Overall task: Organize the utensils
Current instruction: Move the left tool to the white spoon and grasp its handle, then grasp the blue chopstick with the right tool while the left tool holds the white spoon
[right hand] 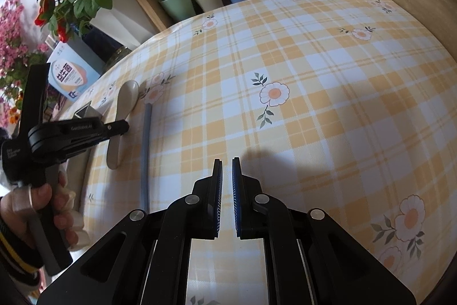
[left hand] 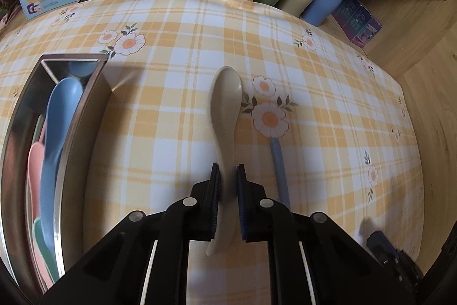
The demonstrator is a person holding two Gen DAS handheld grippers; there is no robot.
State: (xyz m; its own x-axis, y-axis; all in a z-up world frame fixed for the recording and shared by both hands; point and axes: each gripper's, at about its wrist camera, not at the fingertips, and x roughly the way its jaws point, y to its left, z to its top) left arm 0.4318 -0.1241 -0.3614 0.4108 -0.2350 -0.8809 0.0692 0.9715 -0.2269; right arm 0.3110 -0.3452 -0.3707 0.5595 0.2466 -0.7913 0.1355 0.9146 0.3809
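The left gripper point(left hand: 228, 176) is clamped on the beige spoon's point(left hand: 225, 105) handle on the desk point(left hand: 328, 110), so lift it level, carry it left over the metal tray point(left hand: 72, 139), clearing the rim, while the right gripper point(right hand: 227, 165) waits together, empty.

Close, downward wrist views; shared tablecloth point(left hand: 177, 27).

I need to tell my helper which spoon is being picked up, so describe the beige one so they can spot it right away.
Find the yellow checked tablecloth and the metal tray of coloured spoons at its left. To the tray's right lies the beige spoon, its handle pinched by the left hand-held gripper. Unlike the thin blue handle lying beside it, it is broad, pale and speckled.
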